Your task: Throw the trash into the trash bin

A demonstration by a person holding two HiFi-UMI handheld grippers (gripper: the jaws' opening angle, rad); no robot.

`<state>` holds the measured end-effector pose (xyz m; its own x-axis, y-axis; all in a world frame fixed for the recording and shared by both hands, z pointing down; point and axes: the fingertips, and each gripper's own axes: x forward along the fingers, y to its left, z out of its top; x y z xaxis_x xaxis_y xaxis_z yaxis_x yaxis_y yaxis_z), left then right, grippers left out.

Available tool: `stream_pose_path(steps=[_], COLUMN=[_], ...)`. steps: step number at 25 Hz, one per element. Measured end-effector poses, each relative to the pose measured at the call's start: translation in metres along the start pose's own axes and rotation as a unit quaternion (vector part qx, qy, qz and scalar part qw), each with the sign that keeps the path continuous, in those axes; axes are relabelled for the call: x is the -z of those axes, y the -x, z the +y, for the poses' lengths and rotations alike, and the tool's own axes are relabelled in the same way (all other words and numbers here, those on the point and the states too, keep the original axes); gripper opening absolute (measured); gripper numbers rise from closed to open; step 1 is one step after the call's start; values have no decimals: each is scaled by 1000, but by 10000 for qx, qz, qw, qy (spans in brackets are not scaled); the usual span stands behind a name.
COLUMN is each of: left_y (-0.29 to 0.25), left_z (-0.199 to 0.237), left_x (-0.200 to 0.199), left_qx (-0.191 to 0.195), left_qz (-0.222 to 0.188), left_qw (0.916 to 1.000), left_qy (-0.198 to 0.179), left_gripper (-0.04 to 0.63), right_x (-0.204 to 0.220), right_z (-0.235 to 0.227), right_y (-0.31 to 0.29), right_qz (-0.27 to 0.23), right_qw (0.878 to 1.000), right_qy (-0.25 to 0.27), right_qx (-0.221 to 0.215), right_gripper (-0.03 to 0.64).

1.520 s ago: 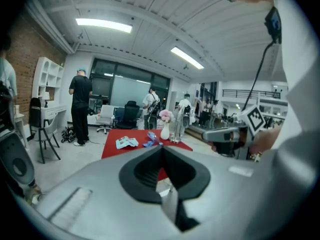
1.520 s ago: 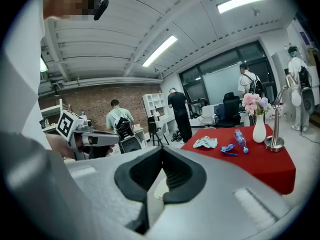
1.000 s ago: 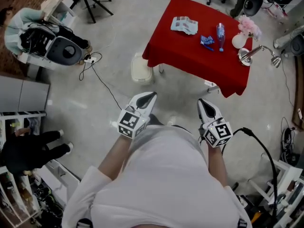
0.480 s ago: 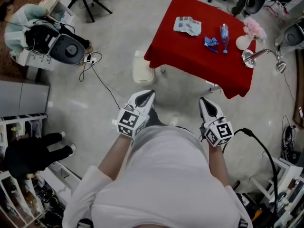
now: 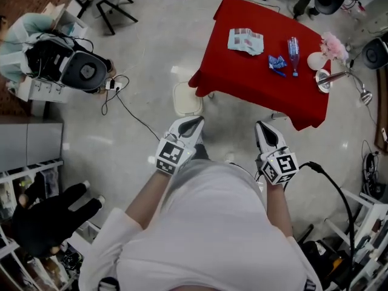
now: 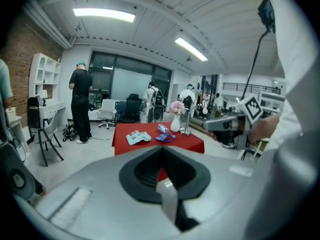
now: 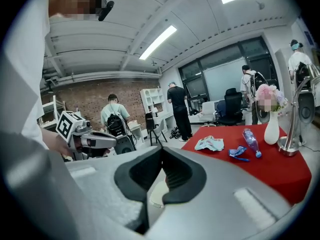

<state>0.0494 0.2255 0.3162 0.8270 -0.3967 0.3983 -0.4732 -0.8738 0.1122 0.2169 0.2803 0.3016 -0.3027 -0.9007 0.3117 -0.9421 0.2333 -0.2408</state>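
Nothing of the task had been done yet, as far as the views showed. The left gripper (image 5: pixel 195 121) had its jaws pressed together with nothing between them, and its own view (image 6: pixel 161 149) showed only the room beyond the closed tips. The right gripper (image 5: pixel 262 127) was likewise fully closed and empty (image 7: pixel 161 151). Both were held out in front of the person's body over the bare floor, well apart from the table draped in a red cloth (image 5: pixel 242 80).

All the likely trash lay on the tabletop. A crumpled pale blue-and-white paper wrapper (image 5: pixel 245 41) sat toward the far left corner. A small crinkled blue foil wrapper (image 5: pixel 277 62) lay nearer the middle, just beside a clear plastic bottle (image 5: pixel 294 49) lying on its side. A white vase holding pink flowers (image 5: pixel 317 60) stood by the right edge and was probably not meant to be thrown away.

The cream-white lidded trash bin (image 5: pixel 187 98) stood on the floor just beside the table's near left corner, its lid apparently down.

What was left, then, was the whole job: reach the table, open a gripper on a piece of trash, carry it to the bin and drop it in, probably once for each piece. The shut lid could prove an obstacle.
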Motion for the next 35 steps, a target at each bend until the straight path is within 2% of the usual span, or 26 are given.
stream_pose_path(steps=[11,17,22,29,35], left_y=[-7,-12,-42,-65,-92], left_z=[83,101,121,129,143], left_x=[8,30,46,102,190], left_qx=[357,235,-45,-514,-796], left_qz=[262,458,447,814,1230], left_qw=[9990,9983,9980,9925,9852], left_qy=[-11,282,433,750,892], left_gripper=[5,5,5,5,5], right_x=[-3,0,13,52,98], right_z=[18,25,3,-12,-5], right_y=[-86,-106,-134,-153,-180], right_qz=[213,426,607,1130,1519], right_qw=[9991,9987,9980,9929,9849], right_qy=[74,-26,122,193,481], right_qx=[362,281,87,-322,-678], right_gripper=[2,2,2,2,2])
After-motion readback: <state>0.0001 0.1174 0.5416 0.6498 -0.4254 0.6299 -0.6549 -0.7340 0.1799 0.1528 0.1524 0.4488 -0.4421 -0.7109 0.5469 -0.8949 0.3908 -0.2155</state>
